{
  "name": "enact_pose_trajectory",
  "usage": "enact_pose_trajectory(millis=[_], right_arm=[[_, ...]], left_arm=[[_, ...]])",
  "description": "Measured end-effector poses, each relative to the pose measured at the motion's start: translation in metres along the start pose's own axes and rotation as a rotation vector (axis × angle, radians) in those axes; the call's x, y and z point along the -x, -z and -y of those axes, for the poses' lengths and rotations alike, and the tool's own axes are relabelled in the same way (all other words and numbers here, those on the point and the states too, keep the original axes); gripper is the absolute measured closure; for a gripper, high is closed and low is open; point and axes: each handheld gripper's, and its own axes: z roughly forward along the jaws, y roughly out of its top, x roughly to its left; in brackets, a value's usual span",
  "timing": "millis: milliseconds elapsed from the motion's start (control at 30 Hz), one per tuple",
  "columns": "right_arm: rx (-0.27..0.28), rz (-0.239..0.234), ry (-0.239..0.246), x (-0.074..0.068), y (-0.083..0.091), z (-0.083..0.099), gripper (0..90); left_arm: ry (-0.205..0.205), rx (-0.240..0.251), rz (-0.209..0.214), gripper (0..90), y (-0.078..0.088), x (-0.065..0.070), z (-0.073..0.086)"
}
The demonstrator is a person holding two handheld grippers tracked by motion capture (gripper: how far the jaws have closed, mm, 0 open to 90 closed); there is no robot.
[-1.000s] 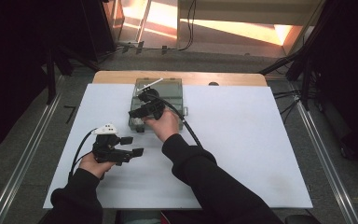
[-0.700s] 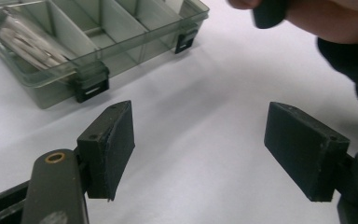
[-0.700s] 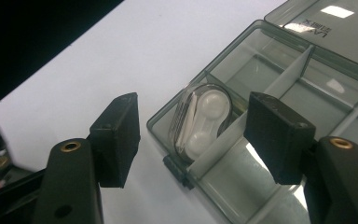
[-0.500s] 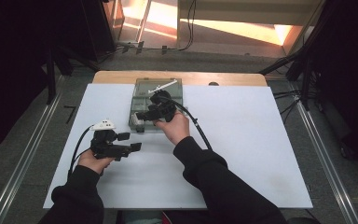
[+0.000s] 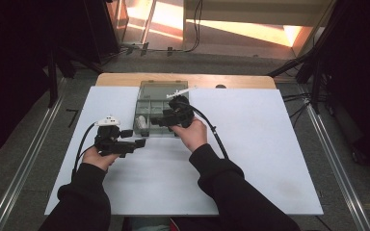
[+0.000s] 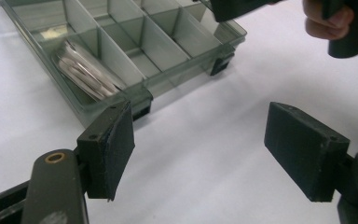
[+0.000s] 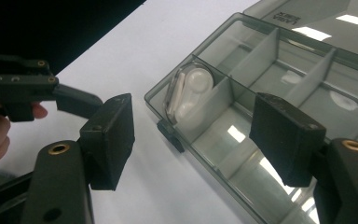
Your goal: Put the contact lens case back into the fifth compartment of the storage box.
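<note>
At the left of the high view the left gripper (image 5: pixel 137 143) rests low over the white sheet (image 5: pixel 270 159) that covers the table, its jaws pointing to the right toward the near left corner of the box; in the left gripper view its two black pads (image 6: pixel 112 149) stand wide apart with only bare sheet between them, so it is spread and holds nothing. Just beyond it, in the middle, lies the clear grey compartment box (image 5: pixel 155 91) with its lid folded back toward the far edge of the table. A stack of white round pieces (image 7: pixel 189 93) sits on edge in the box's near left corner compartment, leaning against a divider; the other compartments near it look bare. To the right, the right gripper (image 5: pixel 158 121) hangs over the near part of the box, aimed left, and its jaws have just been opening; in the right gripper view they stand far apart with nothing between them, one pad over the sheet and one over the box
</note>
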Motion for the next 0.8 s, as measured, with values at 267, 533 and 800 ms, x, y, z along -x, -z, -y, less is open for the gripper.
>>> enact_pose_trajectory(millis=[267,533,800], right_arm=[[0.032,0.022,-0.025,0.010,0.009,0.010,27.5],[0.032,0.046,-0.017,0.017,0.016,0.018,26.8],[0.025,0.053,-0.037,0.026,0.022,0.025,26.5]], left_arm=[[0.020,0.017,-0.004,24.4,-0.003,-0.008,-0.007],[0.026,0.017,-0.037,24.4,-0.007,-0.016,-0.013],[0.042,0.019,-0.046,24.4,-0.011,-0.024,-0.018]])
